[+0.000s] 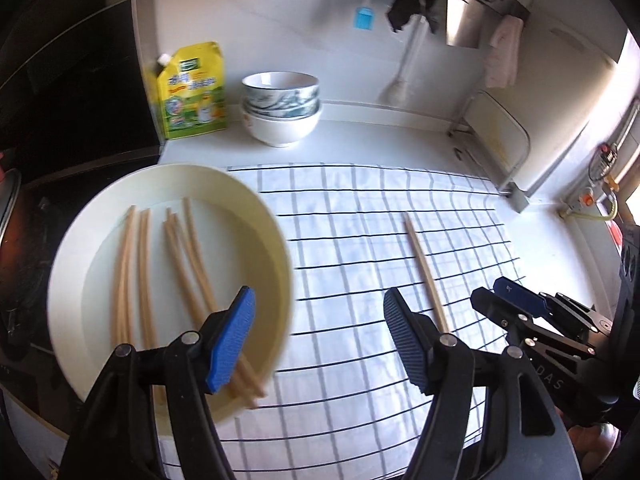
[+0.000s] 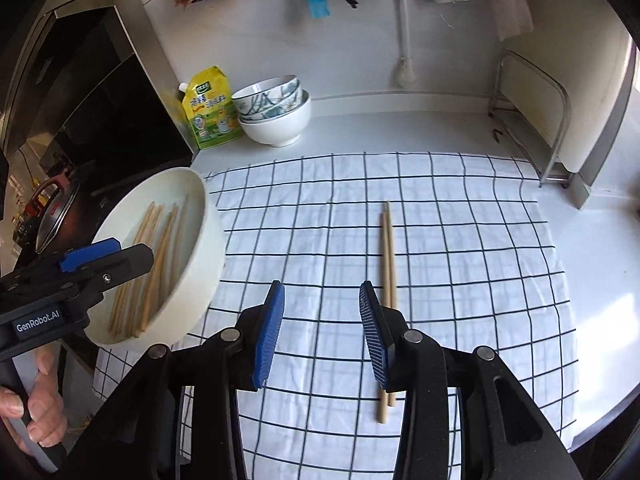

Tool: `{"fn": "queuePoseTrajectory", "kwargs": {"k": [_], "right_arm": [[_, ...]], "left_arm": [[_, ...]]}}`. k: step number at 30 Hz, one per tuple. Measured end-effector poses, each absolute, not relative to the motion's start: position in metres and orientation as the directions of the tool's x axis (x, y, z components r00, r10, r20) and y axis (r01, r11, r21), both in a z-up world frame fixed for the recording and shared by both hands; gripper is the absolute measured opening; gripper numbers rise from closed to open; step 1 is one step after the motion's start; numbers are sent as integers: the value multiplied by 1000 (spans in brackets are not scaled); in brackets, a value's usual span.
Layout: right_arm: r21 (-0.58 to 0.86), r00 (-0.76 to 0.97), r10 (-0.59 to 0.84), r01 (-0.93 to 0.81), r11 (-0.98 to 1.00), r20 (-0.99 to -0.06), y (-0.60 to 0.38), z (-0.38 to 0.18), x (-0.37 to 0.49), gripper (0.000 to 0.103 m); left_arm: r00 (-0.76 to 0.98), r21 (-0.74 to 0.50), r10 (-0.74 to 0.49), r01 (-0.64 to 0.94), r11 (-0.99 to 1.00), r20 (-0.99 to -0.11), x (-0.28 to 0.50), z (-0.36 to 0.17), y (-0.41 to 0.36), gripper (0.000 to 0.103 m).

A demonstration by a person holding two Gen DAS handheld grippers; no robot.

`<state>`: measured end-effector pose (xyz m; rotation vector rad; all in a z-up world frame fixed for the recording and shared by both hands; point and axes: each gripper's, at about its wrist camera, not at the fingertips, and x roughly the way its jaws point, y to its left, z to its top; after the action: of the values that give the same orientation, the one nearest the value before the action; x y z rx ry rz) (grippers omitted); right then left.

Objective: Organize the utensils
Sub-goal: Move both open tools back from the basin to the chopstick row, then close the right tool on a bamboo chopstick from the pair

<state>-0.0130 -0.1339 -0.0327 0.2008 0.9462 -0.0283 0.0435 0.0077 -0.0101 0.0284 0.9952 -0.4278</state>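
Both tongs (image 2: 322, 330) level, agape above checked cloth (image 2: 460, 240)

**Camera placement: two wrist views, both facing the back wall**

Left wrist view looks forward and down from low over the checked cloth (image 1: 360, 240), close to the plate (image 1: 100, 240) at its left. Right wrist view sits just beside it, facing likewise. Both share the cloth, the stacked bowls (image 2: 276, 112) and the yellow pouch (image 1: 192, 92).
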Motion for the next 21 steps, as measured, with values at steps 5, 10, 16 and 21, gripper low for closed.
{"fn": "queuePoseTrajectory", "kwargs": {"k": [5,10,16,21], "right_arm": [[144,561,29,162,976,-828,-168,-48,-27,38],[122,532,9,178,976,-847,-188,-71,-31,38],[137,495,40,162,977,-868,-197,-107,-26,38],[154,482,66,145,977,-873,-198,-128,-18,38]], "left_arm": [[435,-178,-355,395,901,-828,37,-20,-28,69],[408,-169,-340,400,901,-847,34,-36,-53,71],[394,-139,-293,374,917,-871,34,-63,-70,79],[378,-117,-258,357,927,-889,36,-80,-74,79]]}}
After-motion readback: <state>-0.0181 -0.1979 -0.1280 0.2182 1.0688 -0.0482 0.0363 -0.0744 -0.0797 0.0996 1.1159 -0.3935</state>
